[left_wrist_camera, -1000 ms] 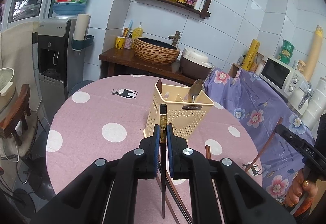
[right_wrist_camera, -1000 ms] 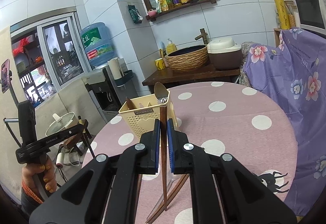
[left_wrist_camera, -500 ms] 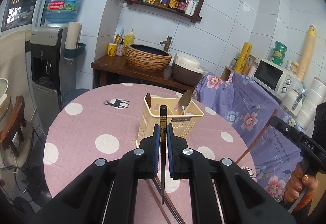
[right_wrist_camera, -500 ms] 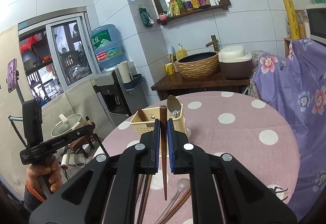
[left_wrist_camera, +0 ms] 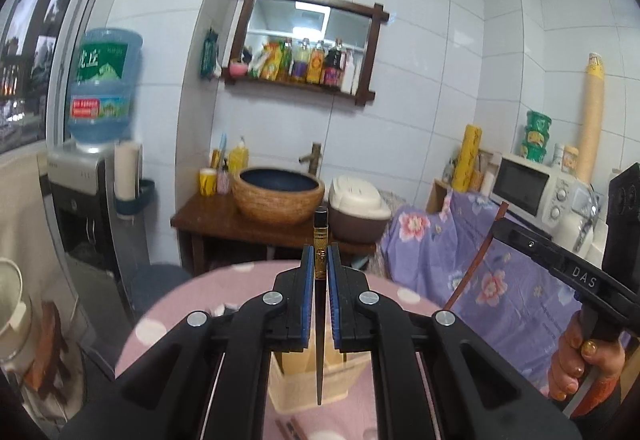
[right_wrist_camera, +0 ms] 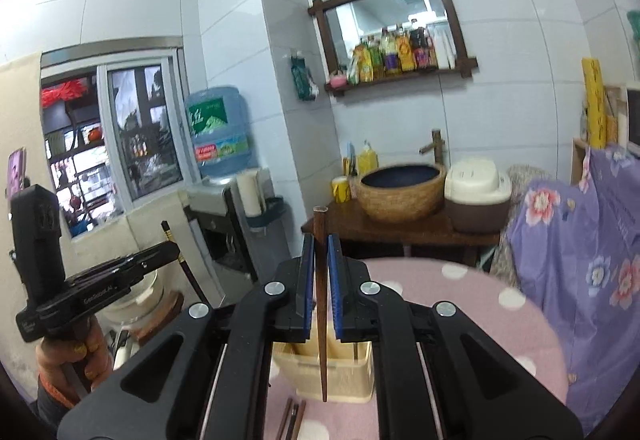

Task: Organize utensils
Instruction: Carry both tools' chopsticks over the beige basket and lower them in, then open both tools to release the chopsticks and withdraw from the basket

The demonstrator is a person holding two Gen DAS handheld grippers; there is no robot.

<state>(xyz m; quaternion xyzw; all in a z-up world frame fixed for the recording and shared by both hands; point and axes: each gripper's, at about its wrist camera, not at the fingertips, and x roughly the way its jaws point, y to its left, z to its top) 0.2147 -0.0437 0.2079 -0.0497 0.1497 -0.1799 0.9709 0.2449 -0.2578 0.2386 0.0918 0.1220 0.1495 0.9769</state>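
Above the pink polka-dot table (right_wrist_camera: pixel 480 304), each gripper carries one chopstick clear of the surface. The left gripper (left_wrist_camera: pixel 321 268) has its blue pads closed on a black chopstick (left_wrist_camera: pixel 321 320) – a slim, dark stick with a gold patterned band near its squared top, which stands just above the pads while the tapered tip hangs below them. The right gripper (right_wrist_camera: pixel 319 260) is clamped on a brown chopstick (right_wrist_camera: pixel 321 320) of plain reddish wood, upright between the jaws, its blunt end up and its point down.

Beneath both tips sits the cream utensil basket (right_wrist_camera: pixel 340 372), a perforated plastic holder with dividers, near the near edge of the table; a few more dark chopsticks (right_wrist_camera: pixel 294 420) lie flat on the cloth just in front of it.

Both grippers point roughly level, tipped slightly downward toward the far tiled wall. In the left wrist view the person's right hand (left_wrist_camera: pixel 576 364) wraps the other tool's handle at the right edge – in the right wrist view the left hand (right_wrist_camera: pixel 76 360) grips its handle low at the left, its chopstick slanting out below the jaws.
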